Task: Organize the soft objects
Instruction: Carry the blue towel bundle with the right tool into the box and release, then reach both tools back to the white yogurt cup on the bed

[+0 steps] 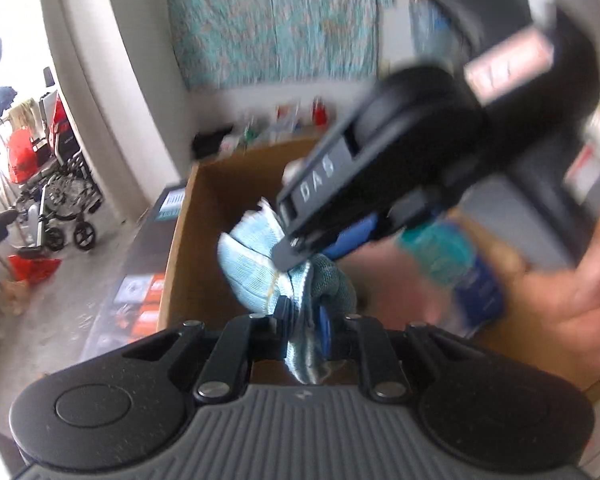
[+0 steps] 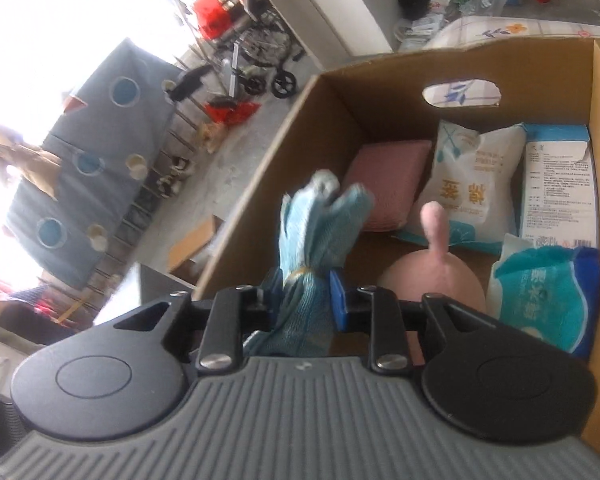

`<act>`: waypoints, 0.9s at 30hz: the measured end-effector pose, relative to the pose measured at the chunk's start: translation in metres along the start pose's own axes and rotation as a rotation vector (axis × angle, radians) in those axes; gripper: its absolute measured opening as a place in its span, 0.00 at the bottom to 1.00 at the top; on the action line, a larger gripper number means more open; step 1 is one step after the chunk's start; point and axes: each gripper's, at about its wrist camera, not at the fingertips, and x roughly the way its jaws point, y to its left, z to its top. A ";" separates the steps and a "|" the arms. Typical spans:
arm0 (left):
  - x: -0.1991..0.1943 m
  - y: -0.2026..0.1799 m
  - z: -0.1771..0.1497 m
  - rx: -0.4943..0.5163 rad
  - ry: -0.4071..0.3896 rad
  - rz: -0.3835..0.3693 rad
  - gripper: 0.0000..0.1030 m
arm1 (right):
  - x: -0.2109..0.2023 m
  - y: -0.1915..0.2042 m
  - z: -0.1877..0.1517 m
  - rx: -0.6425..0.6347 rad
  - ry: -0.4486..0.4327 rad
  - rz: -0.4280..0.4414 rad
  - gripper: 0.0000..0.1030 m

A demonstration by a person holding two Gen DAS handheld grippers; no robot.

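1. Where the left wrist view looks down along its own fingers, the left gripper [image 1: 304,320] sits at the bottom centre, nearly closed and pinching the near end of a blue knit bundle [image 1: 248,264].
2. That bundle fans out just above the fingers, in front of the open cardboard box [image 1: 220,184] at mid-frame.
3. From the upper right of the same view, the right gripper [image 1: 296,248] slants down towards the lower left. It is blurred, and its fingertips touch the knit fabric just beyond the left gripper.
4. A person's hand [image 1: 580,280] grips that tool at the right edge, and a blurred teal packet [image 1: 436,248] shows behind it.
5. Seen from the right wrist, the right gripper [image 2: 302,300] has its claw narrowly parted, with a pad against each side of the blue knit bundle [image 2: 316,224]. The fabric is tied with a yellow band and stands up between the fingers at centre frame.
6. Whether both claws hold one and the same bundle cannot be told for certain, though it looks so.
7. Behind the bundle, the cardboard box [image 2: 380,92] fills the right half of the frame. It holds:
   - a pink cushion [image 2: 388,176] against the far left corner;
   - a white bag [image 2: 464,184] beside it;
   - a blue-and-white carton [image 2: 560,176] at the right wall;
   - the teal packet [image 2: 548,292] at lower right;
   - a pink plush [image 2: 432,272] near the fingers.
8. At the upper left of that frame, a wheelchair [image 2: 260,52] stands on the floor well beyond the box.
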 end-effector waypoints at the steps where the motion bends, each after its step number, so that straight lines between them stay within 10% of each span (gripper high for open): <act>1: 0.007 -0.002 -0.002 0.022 0.030 0.021 0.15 | 0.005 -0.001 0.001 -0.001 0.003 -0.024 0.25; 21: 0.044 0.013 -0.017 0.068 0.192 0.073 0.36 | -0.035 -0.042 -0.005 0.021 -0.042 0.023 0.28; 27: 0.028 0.023 -0.023 -0.041 0.179 0.006 0.67 | -0.058 -0.048 -0.011 0.037 -0.061 0.046 0.39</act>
